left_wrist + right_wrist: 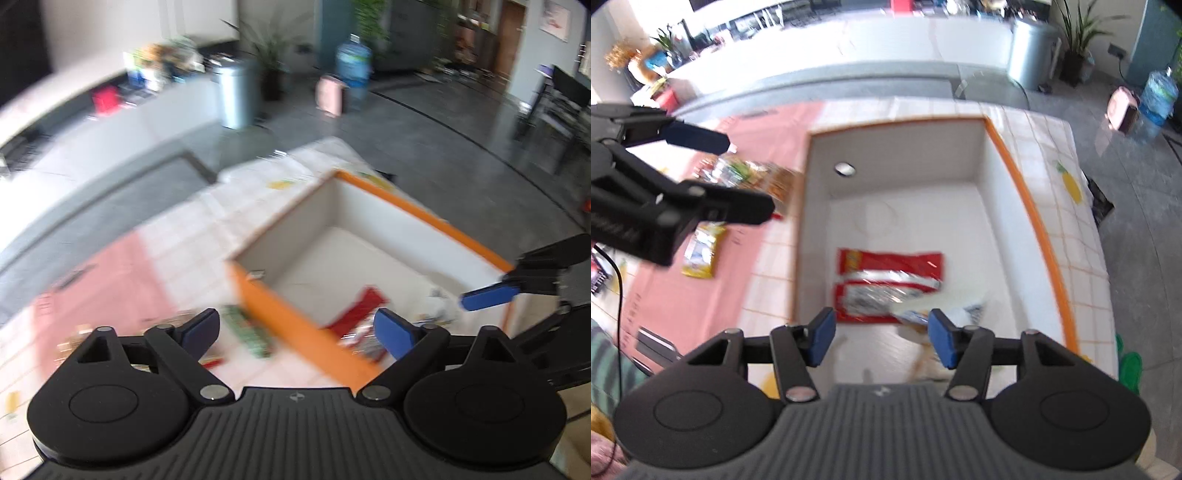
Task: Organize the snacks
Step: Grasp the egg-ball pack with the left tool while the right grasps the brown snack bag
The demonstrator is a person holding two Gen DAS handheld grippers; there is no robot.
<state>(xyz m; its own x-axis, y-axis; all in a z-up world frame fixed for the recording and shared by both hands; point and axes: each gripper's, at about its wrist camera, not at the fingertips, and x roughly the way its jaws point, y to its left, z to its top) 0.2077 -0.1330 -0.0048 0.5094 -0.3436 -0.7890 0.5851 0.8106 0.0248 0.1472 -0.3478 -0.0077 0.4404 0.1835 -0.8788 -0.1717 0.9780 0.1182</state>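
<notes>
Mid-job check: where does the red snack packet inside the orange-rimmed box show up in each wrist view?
Left wrist: red snack packet, blurred, lower centre, on the box floor just beyond the near orange wall.
Right wrist: red snack packet, centre of the picture, flat on the box floor, a white packet overlapping its right end.
Shared landmark: the orange-rimmed box.

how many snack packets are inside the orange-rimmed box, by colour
red packets: 2, overlapping (the blur could hide one folded packet instead)
white-and-blue packet: 1
total: 3
</notes>
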